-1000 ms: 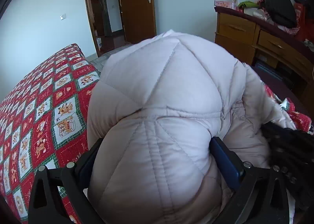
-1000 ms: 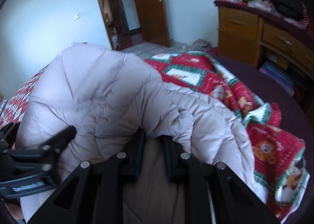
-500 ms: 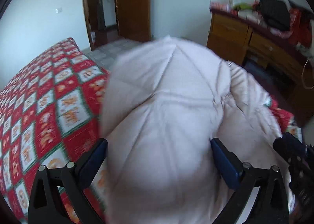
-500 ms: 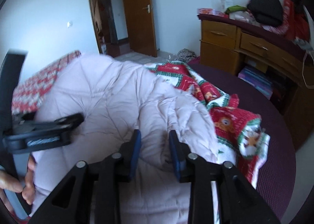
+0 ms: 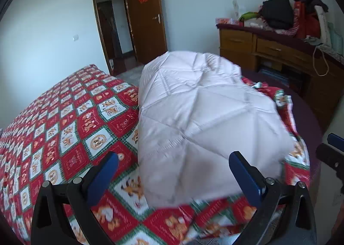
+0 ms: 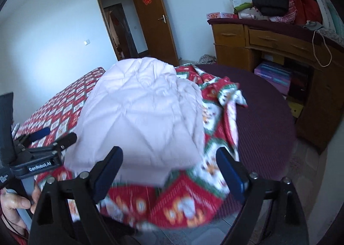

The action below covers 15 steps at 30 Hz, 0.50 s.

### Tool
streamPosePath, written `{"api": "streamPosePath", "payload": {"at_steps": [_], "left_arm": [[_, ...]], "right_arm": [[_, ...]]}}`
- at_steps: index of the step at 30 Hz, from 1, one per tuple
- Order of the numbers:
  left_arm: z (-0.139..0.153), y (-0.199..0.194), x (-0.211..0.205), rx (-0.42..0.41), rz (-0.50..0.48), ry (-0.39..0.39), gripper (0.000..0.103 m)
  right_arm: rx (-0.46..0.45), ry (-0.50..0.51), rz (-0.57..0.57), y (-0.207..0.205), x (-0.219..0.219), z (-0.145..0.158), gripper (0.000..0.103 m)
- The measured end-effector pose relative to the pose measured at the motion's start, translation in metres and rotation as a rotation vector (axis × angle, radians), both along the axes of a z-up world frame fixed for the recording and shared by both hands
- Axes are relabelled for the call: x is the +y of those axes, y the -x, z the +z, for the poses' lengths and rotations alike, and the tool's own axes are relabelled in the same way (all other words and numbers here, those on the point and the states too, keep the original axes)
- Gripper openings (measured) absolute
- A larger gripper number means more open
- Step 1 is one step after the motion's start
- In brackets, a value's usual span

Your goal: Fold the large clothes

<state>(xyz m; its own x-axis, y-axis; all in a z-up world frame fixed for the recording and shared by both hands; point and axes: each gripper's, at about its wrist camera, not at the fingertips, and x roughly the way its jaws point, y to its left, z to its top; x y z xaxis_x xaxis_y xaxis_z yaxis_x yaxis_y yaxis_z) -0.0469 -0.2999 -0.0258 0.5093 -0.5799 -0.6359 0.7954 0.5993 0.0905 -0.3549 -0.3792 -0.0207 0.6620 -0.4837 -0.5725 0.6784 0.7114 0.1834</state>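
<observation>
On my left wrist feed, the near hem of the quilted coat (image 5: 200,120) smears into motion blur at about 6 o'clock, so I cannot make out its edge there. The coat is pale pinkish-white, puffy, stitched in diamond panels, folded into a thick bundle. It lies on the bed's red, green and white patchwork bedspread (image 5: 64,120), which is flat cotton printed with cartoon squares and runs off toward 9 o'clock. My left tongs (image 5: 172,175) are spread wide, blue pads either side of the coat's near end, gripping nothing; whether the right-hand pad brushes the fabric I cannot tell. At 3 o'clock a sliver of the other tool is cut off by the frame edge.

On my right wrist feed, the left tool's black body shows at 9 o'clock with my left hand (image 6: 15,206) half cropped below it. The coat (image 6: 142,116) sits dead centre, again blurred along its near edge, with the bedspread (image 6: 219,94) rumpled beside it at 2 o'clock over a dark maroon textured cover (image 6: 264,120). My right tongs (image 6: 169,169) are also wide apart and hold nothing. A wooden dresser (image 6: 268,41) stands at 2 o'clock, its top heaped with clothes I cannot sort out.
</observation>
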Motion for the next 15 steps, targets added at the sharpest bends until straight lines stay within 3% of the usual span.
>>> {"api": "streamPosePath", "payload": {"at_steps": [6, 11, 15], "left_arm": [[0.024, 0.045, 0.028, -0.042, -0.003, 0.033, 0.102], [0.04, 0.075, 0.056, -0.124, 0.092, 0.037, 0.102], [0.052, 0.091, 0.072, -0.117, 0.102, 0.071, 0.102]], "right_arm": [[-0.039, 0.056, -0.022, 0.032, 0.033, 0.014, 0.098], [-0.042, 0.09, 0.015, 0.044, 0.058, 0.032, 0.098], [-0.074, 0.137, 0.016, 0.064, 0.076, 0.043, 0.103]]}}
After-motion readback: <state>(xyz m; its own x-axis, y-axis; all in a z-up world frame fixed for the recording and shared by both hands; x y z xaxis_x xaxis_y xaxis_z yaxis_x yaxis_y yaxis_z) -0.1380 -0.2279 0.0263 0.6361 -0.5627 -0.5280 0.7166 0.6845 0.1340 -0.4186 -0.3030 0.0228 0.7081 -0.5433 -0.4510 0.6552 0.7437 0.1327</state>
